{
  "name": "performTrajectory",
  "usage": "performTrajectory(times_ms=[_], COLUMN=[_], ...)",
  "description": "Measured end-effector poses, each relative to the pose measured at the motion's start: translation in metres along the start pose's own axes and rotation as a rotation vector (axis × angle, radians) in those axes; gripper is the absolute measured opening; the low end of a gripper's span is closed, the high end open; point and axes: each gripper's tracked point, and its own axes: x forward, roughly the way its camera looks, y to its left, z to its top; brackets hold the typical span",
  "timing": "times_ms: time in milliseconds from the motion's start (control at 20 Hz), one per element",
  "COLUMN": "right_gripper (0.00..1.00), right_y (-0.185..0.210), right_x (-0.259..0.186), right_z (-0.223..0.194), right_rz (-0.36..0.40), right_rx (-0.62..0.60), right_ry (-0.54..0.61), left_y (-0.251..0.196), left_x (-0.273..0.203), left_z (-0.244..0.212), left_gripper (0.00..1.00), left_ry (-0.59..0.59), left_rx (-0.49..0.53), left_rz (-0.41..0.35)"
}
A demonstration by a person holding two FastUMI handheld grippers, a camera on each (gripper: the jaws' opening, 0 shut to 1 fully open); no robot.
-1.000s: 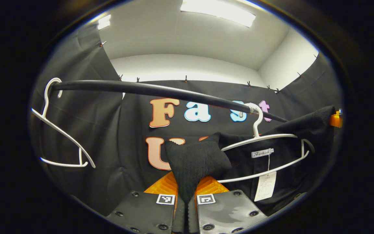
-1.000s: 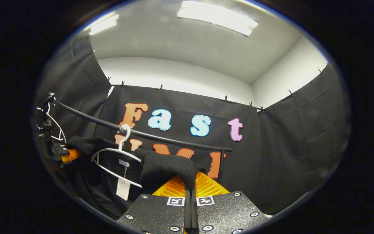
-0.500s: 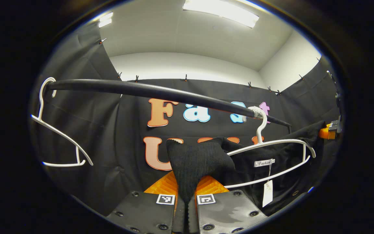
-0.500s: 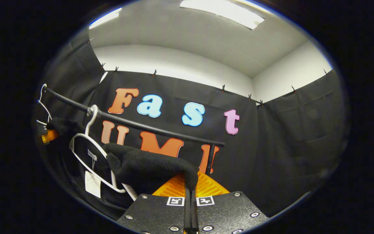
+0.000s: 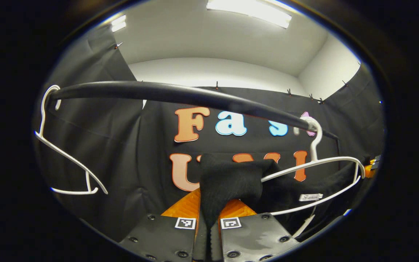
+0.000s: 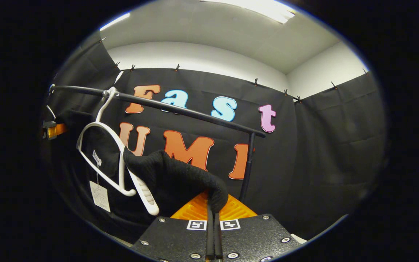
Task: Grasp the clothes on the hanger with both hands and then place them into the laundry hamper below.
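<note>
In the left gripper view, the left gripper [image 5: 208, 233] has its 2 fingers pressed together on a bunch of the black garment [image 5: 231, 182], which drapes rightward under the white hanger [image 5: 315, 171] that hooks over the black rail [image 5: 180, 95]. A 2nd, bare white hanger [image 5: 64, 153] hangs at the rail's left end. In the right gripper view, the right gripper [image 6: 214, 236] likewise pinches a fold of the garment [image 6: 173, 174] between closed fingers, the hanger [image 6: 116, 160] just left of it, tilted, a paper tag [image 6: 99, 195] dangling below. The left gripper [image 6: 53, 130] sits far left.
</note>
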Motion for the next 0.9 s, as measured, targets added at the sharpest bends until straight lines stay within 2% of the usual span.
performTrajectory(times_ms=[150, 300, 500, 600, 900], right_gripper=[0.0, 0.0, 0.0, 0.0, 0.0], right_y=[0.009, 0.02, 0.038, 0.043, 0.057], right_x=[-0.003, -0.004, -0.013, -0.018, -0.023], right_z=[-0.01, -0.023, -0.035, -0.04, -0.049], right_rz=[0.013, 0.032, 0.061, 0.074, 0.102], right_rx=[0.015, 0.026, 0.041, 0.057, 0.071], right_ry=[0.013, 0.027, 0.042, 0.048, 0.062], left_y=[0.019, 0.023, 0.01, 0.014, 0.05], left_x=[0.005, 0.001, 0.007, 0.015, 0.042], left_z=[-0.011, -0.028, -0.054, -0.062, -0.064], left_gripper=[0.11, 0.11, 0.11, 0.11, 0.11], left_ry=[0.023, 0.048, 0.088, 0.105, 0.118], left_rx=[0.009, -0.004, -0.009, -0.033, -0.067], left_rz=[0.041, 0.043, -0.012, -0.011, 0.097])
